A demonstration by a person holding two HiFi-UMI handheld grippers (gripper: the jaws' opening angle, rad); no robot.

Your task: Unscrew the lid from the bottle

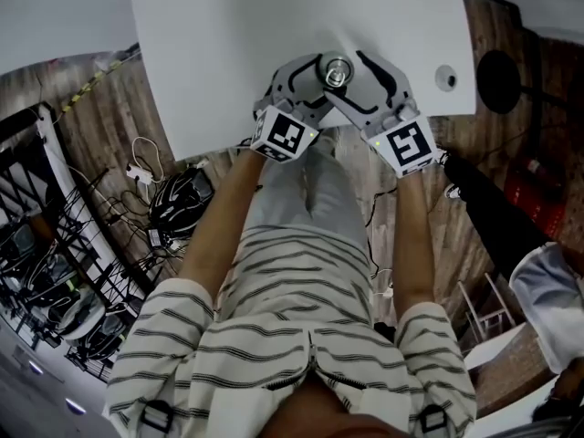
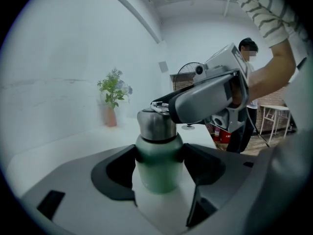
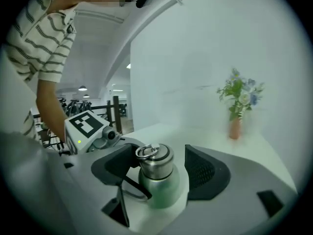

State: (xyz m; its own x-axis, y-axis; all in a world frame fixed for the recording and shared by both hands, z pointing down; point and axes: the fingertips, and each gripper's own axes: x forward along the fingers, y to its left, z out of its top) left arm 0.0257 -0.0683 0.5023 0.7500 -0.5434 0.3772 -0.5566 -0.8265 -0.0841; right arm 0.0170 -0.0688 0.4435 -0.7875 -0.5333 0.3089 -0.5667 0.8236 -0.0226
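A green bottle (image 2: 157, 168) with a steel lid (image 2: 155, 125) stands upright on the white table (image 1: 237, 53), near its front edge. My left gripper (image 2: 159, 163) is shut on the green body, with both pads pressed to its sides. In the head view the lid (image 1: 337, 69) shows from above between both grippers. My right gripper (image 3: 159, 169) sits at lid height with its jaws on either side of the lid (image 3: 155, 161). It is open, with a gap between the right pad (image 3: 201, 173) and the lid. A ring lies on the lid's top.
A small vase of flowers (image 3: 235, 124) stands on the far side of the table. A round fitting (image 1: 445, 78) sits at the table's right edge. Cables, a helmet (image 1: 178, 203) and racks lie on the floor to the left. A person (image 2: 249, 82) stands in the background.
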